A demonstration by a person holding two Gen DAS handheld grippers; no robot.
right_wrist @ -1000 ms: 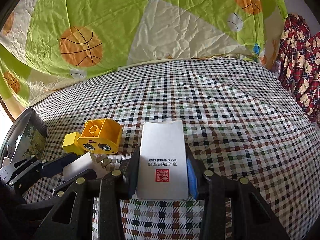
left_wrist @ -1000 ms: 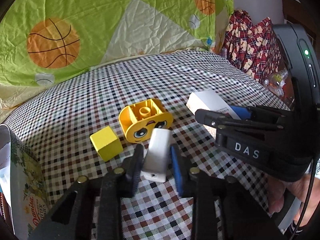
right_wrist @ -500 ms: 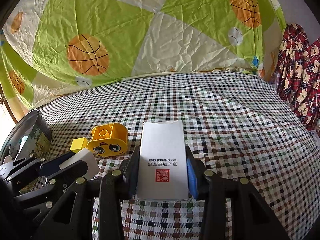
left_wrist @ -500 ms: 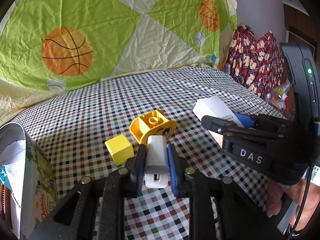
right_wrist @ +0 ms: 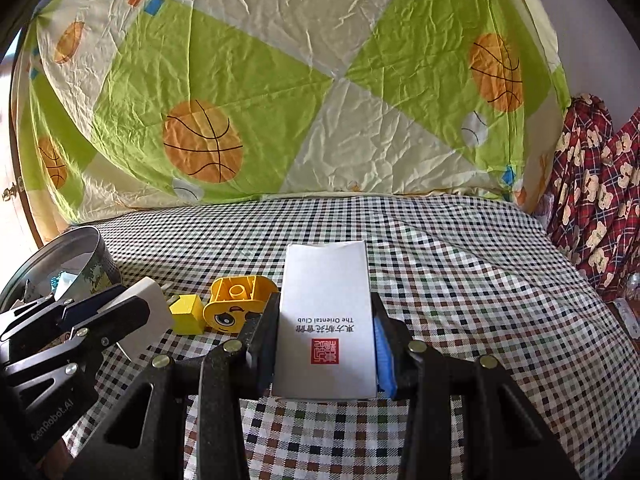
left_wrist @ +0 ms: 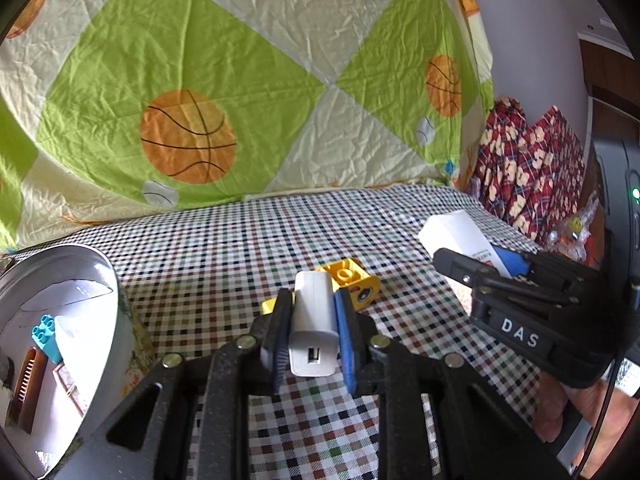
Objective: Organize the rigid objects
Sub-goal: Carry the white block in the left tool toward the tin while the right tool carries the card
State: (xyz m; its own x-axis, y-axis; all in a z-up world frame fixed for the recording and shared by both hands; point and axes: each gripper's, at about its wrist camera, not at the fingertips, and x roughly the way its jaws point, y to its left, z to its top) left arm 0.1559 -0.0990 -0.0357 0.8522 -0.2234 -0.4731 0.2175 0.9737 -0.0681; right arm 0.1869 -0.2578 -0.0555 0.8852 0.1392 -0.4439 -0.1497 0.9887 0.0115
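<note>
2 yellow blocks, 1 white charger, 1 white box, 1 tin.

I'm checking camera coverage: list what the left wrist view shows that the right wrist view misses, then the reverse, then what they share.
Only the left wrist view shows the blue brick and brown comb-like item deep inside the round tin, and the USB port on the white charger held by the left gripper.

Only the right wrist view shows the printed face of the white box held by the right gripper, with its red seal.

Both show the tin, charger, box, yellow face block, yellow cube, checkered cloth and basketball sheet.
</note>
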